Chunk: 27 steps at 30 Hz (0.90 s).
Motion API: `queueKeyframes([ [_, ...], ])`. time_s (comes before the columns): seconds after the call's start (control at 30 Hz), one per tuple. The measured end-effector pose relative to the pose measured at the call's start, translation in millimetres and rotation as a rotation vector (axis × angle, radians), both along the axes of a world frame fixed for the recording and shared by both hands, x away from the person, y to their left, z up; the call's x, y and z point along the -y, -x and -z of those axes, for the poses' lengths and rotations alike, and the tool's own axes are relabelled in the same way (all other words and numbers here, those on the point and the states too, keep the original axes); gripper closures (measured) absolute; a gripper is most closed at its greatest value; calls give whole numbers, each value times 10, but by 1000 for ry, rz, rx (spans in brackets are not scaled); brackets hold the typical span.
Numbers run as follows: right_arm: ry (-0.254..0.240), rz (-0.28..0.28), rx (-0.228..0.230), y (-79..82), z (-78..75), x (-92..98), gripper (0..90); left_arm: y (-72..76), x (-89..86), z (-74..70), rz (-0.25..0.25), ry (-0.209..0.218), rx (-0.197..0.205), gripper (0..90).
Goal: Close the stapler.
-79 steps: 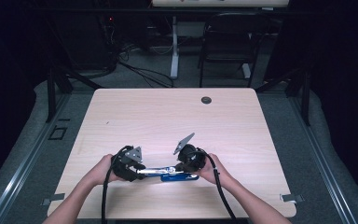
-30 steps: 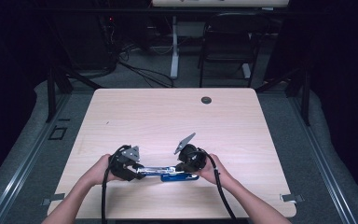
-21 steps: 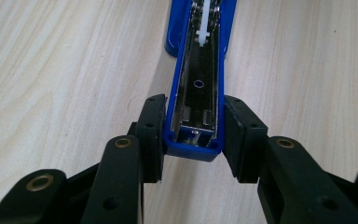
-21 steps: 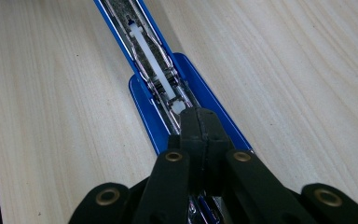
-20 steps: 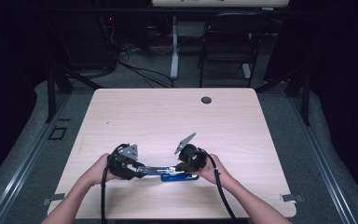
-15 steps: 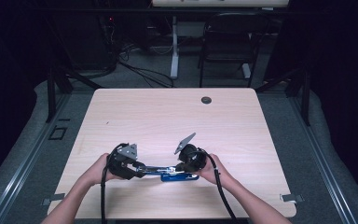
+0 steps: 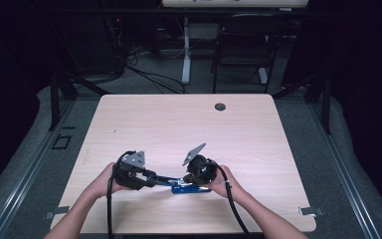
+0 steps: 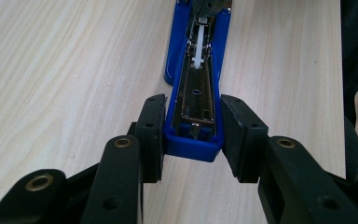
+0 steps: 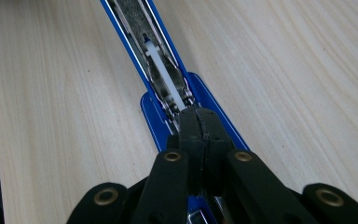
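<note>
- Blue stapler point(image 7: 186, 187) lies opened out flat on the table point(image 7: 179, 124), near the front edge, between both hands.
- Left gripper point(image 8: 192, 135): jaws part open, pads clamped on both sides of the stapler's blue top-arm end.
- Right gripper point(image 9: 199, 122): jaws fully closed, tips touching each other, resting in the stapler's metal channel at the base end.

High view: fixed overhead cam, faces fwd and down, far, whole table point(image 7: 129, 119). Gripper views: close-ups along own jaws, low over tabletop, facing each other; both share the blue stapler point(image 8: 196, 79) w/ high view.
</note>
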State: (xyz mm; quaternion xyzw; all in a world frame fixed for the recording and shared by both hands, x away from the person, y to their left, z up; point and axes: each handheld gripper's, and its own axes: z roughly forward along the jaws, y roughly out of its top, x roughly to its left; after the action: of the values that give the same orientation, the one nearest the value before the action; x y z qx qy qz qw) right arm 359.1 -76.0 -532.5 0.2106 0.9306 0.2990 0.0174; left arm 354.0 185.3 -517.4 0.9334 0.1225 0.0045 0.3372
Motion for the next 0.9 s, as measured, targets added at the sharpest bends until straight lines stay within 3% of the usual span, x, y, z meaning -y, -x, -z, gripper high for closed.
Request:
queueKeyframes([
  [0.23,-26,-21,35,50,7,-122,900,5,6,-8,1,-3,8,624],
  [0.37,-14,-51,43,90,29,-217,900,2,4,-3,-1,-9,3,622],
  [0.43,-14,-50,40,86,26,-210,900,3,-3,-11,-6,-34,9,623],
  [0.47,-19,-45,38,83,30,-203,900,-8,-9,4,3,-20,-11,623],
  [0.63,-24,-43,36,86,26,-193,900,-46,-66,63,-11,-39,-39,605],
  [0.73,-37,-32,43,80,-10,-166,900,-43,-65,50,-30,-23,-11,629],
  [0.8,-48,-21,48,64,-43,-131,900,-26,-17,42,-33,20,6,638],
  [0.9,-37,10,50,22,-81,-42,900,7,84,28,-42,47,46,619],
])
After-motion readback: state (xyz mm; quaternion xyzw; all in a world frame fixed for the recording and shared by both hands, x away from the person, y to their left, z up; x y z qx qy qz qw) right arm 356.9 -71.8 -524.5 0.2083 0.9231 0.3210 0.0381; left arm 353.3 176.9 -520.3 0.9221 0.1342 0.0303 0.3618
